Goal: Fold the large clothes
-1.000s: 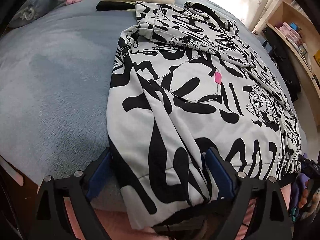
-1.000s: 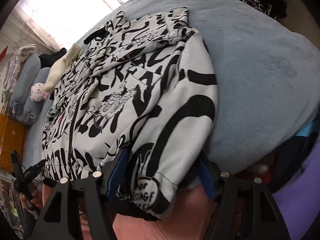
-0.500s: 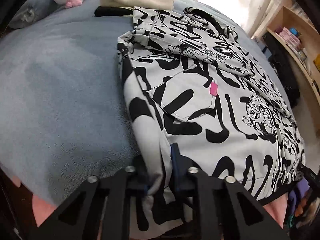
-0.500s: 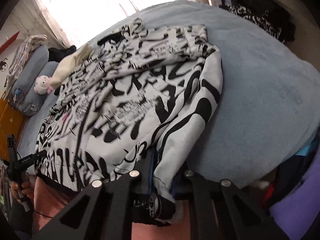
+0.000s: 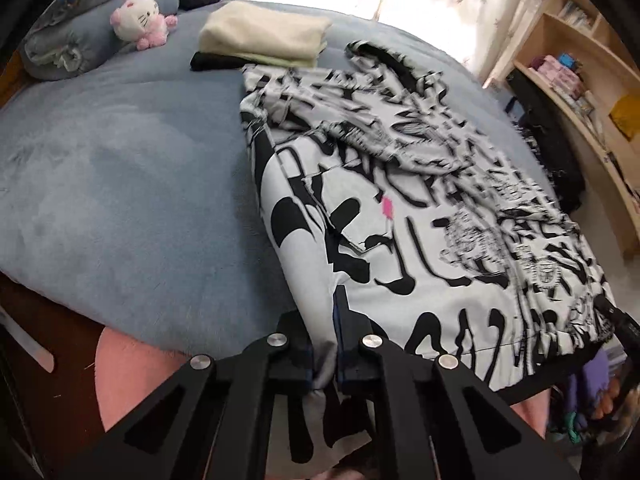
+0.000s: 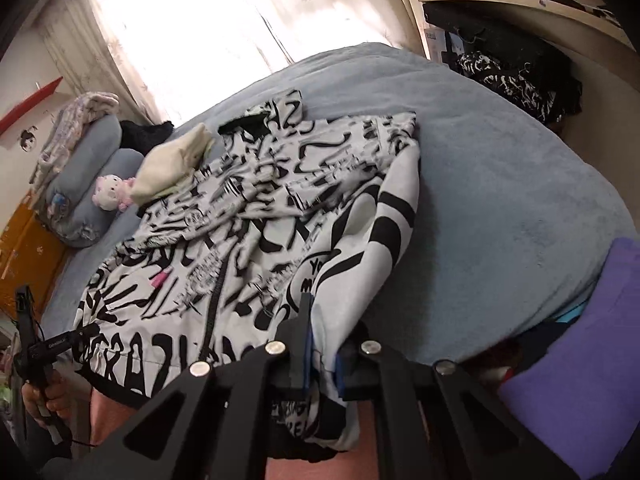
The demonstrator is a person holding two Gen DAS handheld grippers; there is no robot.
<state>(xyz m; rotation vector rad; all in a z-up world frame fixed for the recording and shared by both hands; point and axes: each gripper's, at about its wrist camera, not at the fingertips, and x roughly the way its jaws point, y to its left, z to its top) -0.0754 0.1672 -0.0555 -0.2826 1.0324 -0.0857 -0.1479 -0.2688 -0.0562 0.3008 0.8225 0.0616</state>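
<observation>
Plainly saw a black-and-white printed jacket point(image 5: 420, 220) spread front-up across a grey-blue bed point(image 5: 120, 200), its hem hanging over the near edge, its hood end toward the window. Noted a small pink tag point(image 5: 387, 206) on the chest pocket and a dark zip down the middle. Found the near left hem corner pinched in the left gripper point(image 5: 324, 320), fingers drawn tight together on the cloth, fabric bunched up between the blue pads and drooping below them. Found the near right corner in the right gripper point(image 6: 324, 328), jaws closing with a fold of the jacket between them and the pads already pressing on it. Saw both corners raised off the bed and the rest of the garment lying on it. From the right wrist view, caught the left gripper low at the left side with a hand point(image 6: 44, 396) around its handle. Beyond the jacket, made out a folded cream cloth point(image 5: 260, 36) atop a black garment point(image 5: 212, 62), touching the jacket's far edge. Further off, spotted a pink-and-white plush toy point(image 5: 138, 20) against rolled grey pillows point(image 5: 72, 48). Noted bright curtains point(image 6: 200, 20) behind, wooden shelves point(image 5: 580, 80) to the right, and a purple cloth point(image 6: 580, 340) beside the bed's near right edge
</observation>
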